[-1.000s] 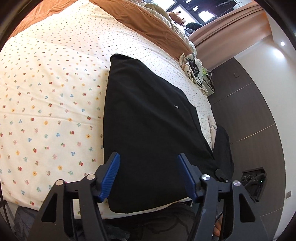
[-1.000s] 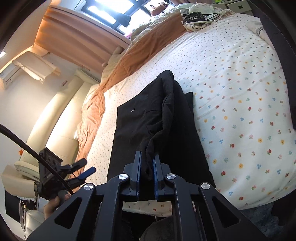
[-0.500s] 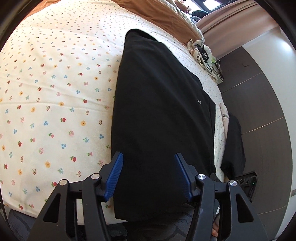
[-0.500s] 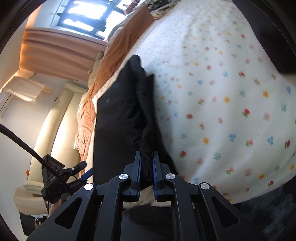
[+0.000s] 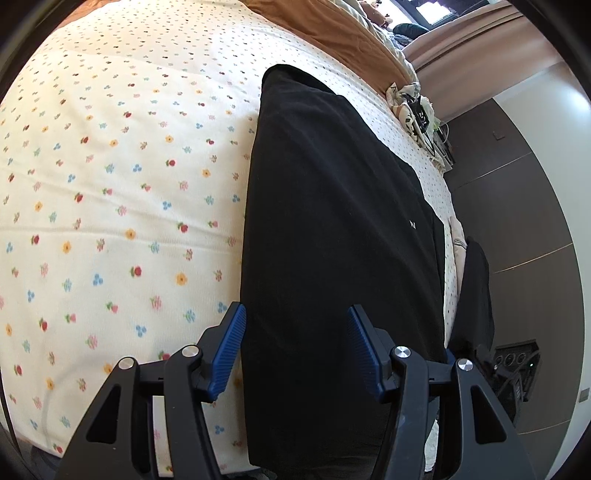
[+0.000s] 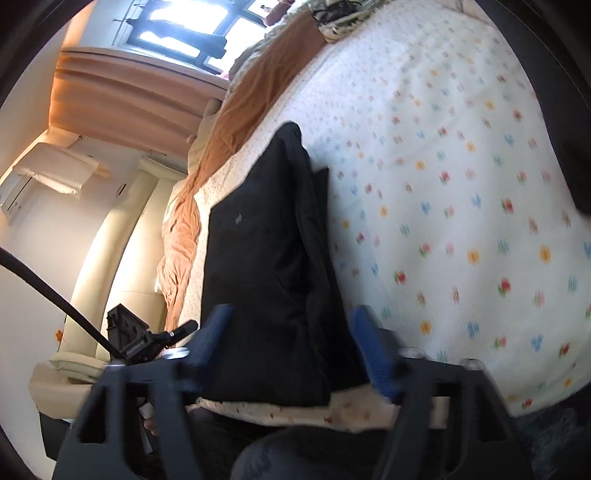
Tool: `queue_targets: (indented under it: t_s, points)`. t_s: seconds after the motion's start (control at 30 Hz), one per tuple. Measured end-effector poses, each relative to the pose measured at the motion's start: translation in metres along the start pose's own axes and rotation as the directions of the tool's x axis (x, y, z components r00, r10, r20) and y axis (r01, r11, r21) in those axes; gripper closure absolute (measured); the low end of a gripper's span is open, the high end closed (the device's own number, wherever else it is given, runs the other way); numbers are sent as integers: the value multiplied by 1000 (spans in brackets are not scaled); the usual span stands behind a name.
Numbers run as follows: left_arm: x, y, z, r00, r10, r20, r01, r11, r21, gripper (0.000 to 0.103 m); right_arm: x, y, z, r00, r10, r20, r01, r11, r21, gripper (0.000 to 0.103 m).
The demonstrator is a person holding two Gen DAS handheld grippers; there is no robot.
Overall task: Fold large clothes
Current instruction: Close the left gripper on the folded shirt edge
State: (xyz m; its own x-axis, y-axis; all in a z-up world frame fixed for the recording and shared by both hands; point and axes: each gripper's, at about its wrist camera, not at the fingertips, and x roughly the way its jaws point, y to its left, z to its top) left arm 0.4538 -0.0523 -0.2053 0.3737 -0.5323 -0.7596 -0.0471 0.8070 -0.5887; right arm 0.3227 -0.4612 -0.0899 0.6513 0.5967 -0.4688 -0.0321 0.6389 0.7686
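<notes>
Both wrist cameras sit close above the near edge of the bed [image 5: 110, 184], each looking forward between its own fingers and down. The left view faces toward a dark wardrobe wall [image 5: 517, 206]; the right toward a curtained window [image 6: 177, 33]. Both share the black garment [image 5: 332, 221] [image 6: 266, 258].
</notes>
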Motion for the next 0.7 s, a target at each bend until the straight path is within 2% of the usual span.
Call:
queue_targets:
  t_s: [0.17, 0.27, 0.47, 0.7]
  points:
    - [7, 3, 17, 1000, 7, -11, -7, 1000, 0, 45, 19, 0, 31, 998, -46, -32, 45, 999, -25, 28]
    - [15, 4, 28, 1000, 0, -25, 0, 1000, -2, 45, 41, 4, 53, 993, -86, -81, 82, 995, -54, 28]
    - [32, 1, 54, 999, 1, -33, -1, 1000, 4, 45, 82, 23, 91, 982, -112, -149, 92, 986, -136, 28]
    - [52, -5, 84, 999, 34, -39, -33, 999, 11, 45, 128, 14, 115, 963, -138, -232, 110, 986, -128, 28]
